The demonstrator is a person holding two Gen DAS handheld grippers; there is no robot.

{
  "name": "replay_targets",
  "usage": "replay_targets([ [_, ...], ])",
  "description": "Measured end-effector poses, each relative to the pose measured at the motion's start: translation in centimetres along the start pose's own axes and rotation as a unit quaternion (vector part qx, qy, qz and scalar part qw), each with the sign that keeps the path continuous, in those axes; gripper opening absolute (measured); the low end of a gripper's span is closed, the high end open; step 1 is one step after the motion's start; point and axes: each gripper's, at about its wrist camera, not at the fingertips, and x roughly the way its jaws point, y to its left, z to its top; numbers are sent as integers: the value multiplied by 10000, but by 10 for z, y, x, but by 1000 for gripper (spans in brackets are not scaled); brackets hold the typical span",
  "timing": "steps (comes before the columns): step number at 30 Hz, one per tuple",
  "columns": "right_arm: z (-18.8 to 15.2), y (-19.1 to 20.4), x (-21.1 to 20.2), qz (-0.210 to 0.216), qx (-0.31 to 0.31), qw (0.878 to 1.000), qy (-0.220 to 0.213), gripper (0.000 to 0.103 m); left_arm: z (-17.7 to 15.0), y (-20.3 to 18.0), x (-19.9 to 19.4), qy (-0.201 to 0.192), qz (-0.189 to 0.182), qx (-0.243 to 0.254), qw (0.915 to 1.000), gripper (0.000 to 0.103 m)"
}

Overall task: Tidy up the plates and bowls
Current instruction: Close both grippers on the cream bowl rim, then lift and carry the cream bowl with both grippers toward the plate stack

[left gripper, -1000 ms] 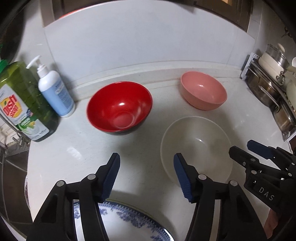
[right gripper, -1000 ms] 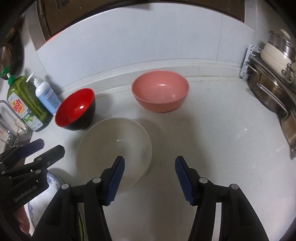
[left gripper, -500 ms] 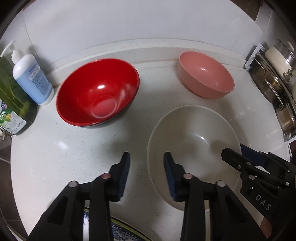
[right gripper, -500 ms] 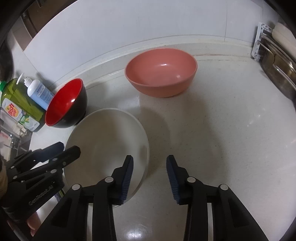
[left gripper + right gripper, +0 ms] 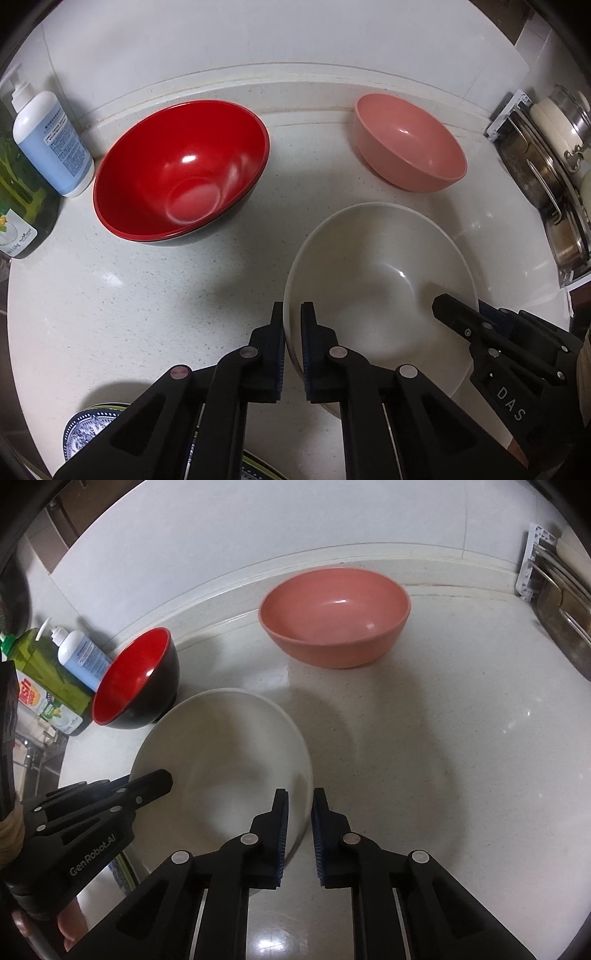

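- A kitchen counter (image 5: 110, 317), seen from beside it: two handheld grippers pinch opposite edges of a wide white bowl (image 5: 380, 280) that sits on the worktop.
- The left gripper (image 5: 292, 332) has just been closing; its blue-padded fingers (image 5: 308, 328) now straddle the bowl's rim, one inside the wall and one outside, closed down to the thin gap the wall fills.
- The right gripper (image 5: 299, 812) has likewise just been closing and stands the same way on the far edge of the white bowl (image 5: 221, 760), clamped across the rim.
- Ahead of the left fingers and off to their left stands a red bowl (image 5: 181, 173); a pink bowl (image 5: 410, 144) sits beyond the white one, both well apart from either grip.
- Behind the left fingers, at the counter's near edge, a blue-patterned plate (image 5: 86, 428) shows only in part.
- A soap bottle (image 5: 51, 144) stands beyond the red bowl, against the wall.
- The white bowl looks rigid, smooth and glossy, likely slippery under a narrow pad and breakable if ceramic.
- Its rim seems the only place thin enough to take; two grips on opposite edges should keep it level when lifted.
- Uneven raising could twist the wall out of one pinch.
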Motion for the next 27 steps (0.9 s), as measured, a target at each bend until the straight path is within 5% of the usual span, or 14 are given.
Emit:
replay_targets([
  [27,-53,-23,-79,-278,214,9990,-291,13,-57,-61,-62,-127,-490,116,9987,10],
])
